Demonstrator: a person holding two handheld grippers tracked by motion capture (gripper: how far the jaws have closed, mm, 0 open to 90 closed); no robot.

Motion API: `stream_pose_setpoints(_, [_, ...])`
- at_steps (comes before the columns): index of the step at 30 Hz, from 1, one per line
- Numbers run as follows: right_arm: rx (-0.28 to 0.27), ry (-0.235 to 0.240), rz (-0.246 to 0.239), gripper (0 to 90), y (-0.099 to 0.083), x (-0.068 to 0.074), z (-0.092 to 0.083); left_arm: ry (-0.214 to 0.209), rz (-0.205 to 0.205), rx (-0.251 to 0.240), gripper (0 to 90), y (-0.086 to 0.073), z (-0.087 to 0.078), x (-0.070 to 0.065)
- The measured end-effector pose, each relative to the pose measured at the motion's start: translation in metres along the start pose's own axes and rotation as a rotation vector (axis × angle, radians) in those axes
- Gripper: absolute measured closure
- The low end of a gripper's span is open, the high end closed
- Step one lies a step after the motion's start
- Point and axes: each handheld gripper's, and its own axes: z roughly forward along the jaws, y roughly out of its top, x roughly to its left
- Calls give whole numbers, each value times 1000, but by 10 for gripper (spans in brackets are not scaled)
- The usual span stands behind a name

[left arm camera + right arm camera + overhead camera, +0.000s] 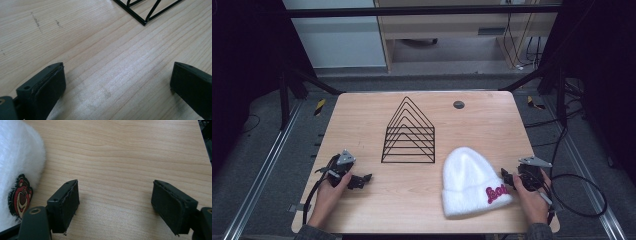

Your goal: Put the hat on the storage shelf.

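Observation:
A fluffy white beanie [472, 181] with red lettering on its cuff lies flat on the wooden table [362, 115], front right. In the right gripper view its white edge [22, 157] carries a red bear patch [20, 196]. A black wire rack [409, 132] with triangular dividers stands mid-table; one corner of the rack [145, 15] reaches into the left gripper view. My left gripper [364, 178] rests on the table front left, open, nothing between its jaws. My right gripper [507, 176] sits just right of the beanie's cuff, open over bare wood [115, 202].
A small dark round disc [459, 104] sits in the table near the back right. Cables trail from both grippers over the table's front corners. A pale cabinet and dark frame legs stand beyond the far edge.

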Motion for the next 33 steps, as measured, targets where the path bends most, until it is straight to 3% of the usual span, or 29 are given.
stream_pose_setpoints(13, [0, 4, -2, 219, 0, 0, 0, 3, -4, 0, 0, 0, 0, 0])
stream_pose_setpoints(17, [34, 18, -25, 193, 2, -1, -3, 8, -6, -1, 0, -1, -1, -1])
stream_pose_setpoints(20, [7, 22, -26, 204, 12, -1, -15, 8, -6, -1, 0, -1, -1, -1])
stream_pose_setpoints(21, [7, 11, -56, 221, 23, 2, -24, 8, -7, -1, 0, -1, -1, -1])
stream_pose_setpoints(24, [20, 23, -73, 231, 33, 7, -30, 10, -10, -2, 0, -1, -1, -1])
stream_pose_setpoints(27, [47, 47, -120, 254, 61, 25, -40, 13, -15, -2, 0, -1, -1, -1])
stream_pose_setpoints(33, [77, 109, -213, 326, 90, 55, -39, 12, -15, 0, 0, -1, -1, -1])
